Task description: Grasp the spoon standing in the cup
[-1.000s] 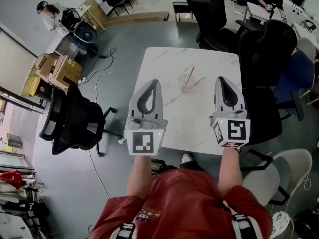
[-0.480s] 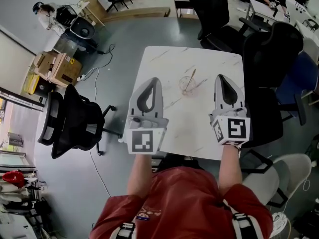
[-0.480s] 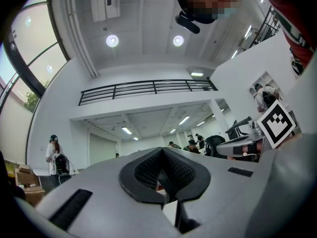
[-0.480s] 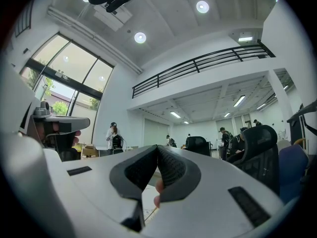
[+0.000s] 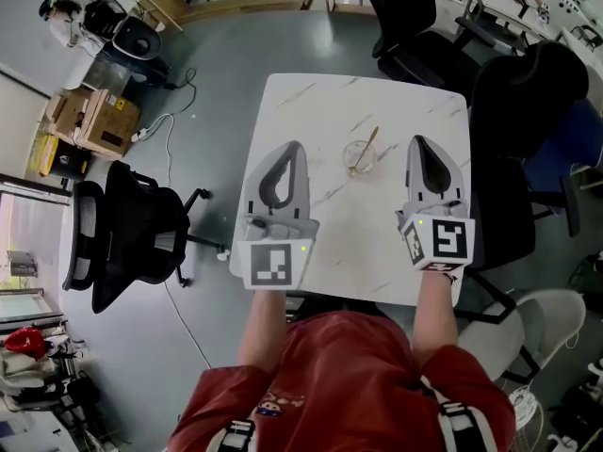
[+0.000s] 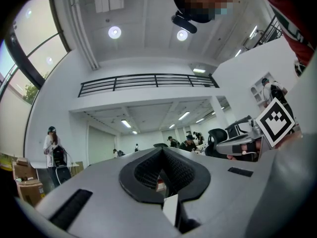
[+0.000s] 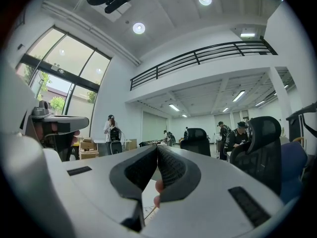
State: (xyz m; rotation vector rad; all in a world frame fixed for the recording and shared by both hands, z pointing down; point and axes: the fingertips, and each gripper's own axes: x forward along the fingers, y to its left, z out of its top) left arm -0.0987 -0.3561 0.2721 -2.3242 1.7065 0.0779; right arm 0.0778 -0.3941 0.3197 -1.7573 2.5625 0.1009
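My left gripper (image 5: 293,146) and my right gripper (image 5: 420,140) were both held out over the white marbled tabletop (image 5: 377,102), each with its jaws closed tip to tip and nothing between them. The clear glass cup (image 5: 359,158) stood on the tabletop between the two, nearer the right gripper and about level with its tips, touching neither. The spoon (image 5: 366,146) stood in the cup, its handle leaning away from me and toward the right gripper's side. Neither gripper touched the spoon; it lay just off the inner side of my right gripper.
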